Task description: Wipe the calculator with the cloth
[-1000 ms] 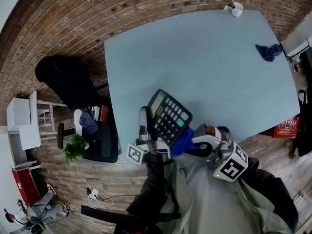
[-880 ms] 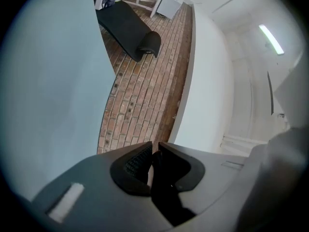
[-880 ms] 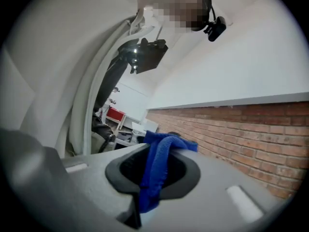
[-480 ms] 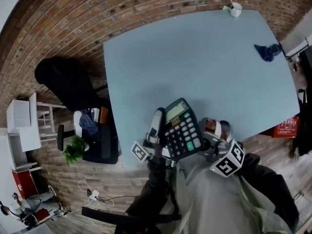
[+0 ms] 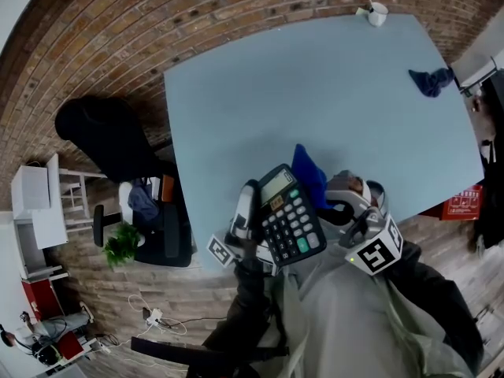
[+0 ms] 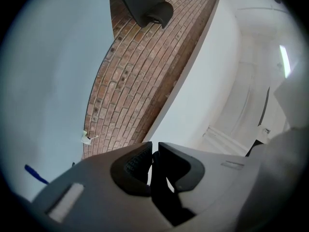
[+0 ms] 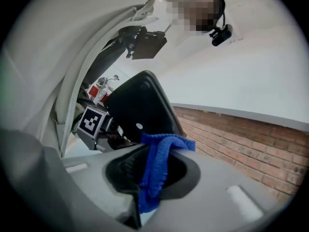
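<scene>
Blue cloth [image 5: 309,176] is bunched between the jaws of the right hand-held gripper [image 5: 331,197], which are clamped on a fold of it. In the right gripper view the fabric spills up and over the pads. Beyond it, that same view shows the plain black back of the calculator [image 5: 288,215].

The calculator is off the counter [image 5: 315,93], above its near edge. It is tilted, with the keys and display facing up and the display toward the far side. The left hand-held gripper [image 5: 252,209] has it by the left edge. In the left gripper view the jaws are almost together, nipping a thin dark edge between the pads.

From the head view the cloth shows just past the calculator's far right corner, between it and the right hand-held gripper. Whether cloth and calculator are touching cannot be told.

On the pale blue-grey counter, a white cup [image 5: 377,12] stands at the far right corner. A second, darker blue rag [image 5: 431,81] lies near the right edge, well apart from the work. A black chair [image 5: 102,136] sits on the brick floor [image 5: 118,38] to the left.
</scene>
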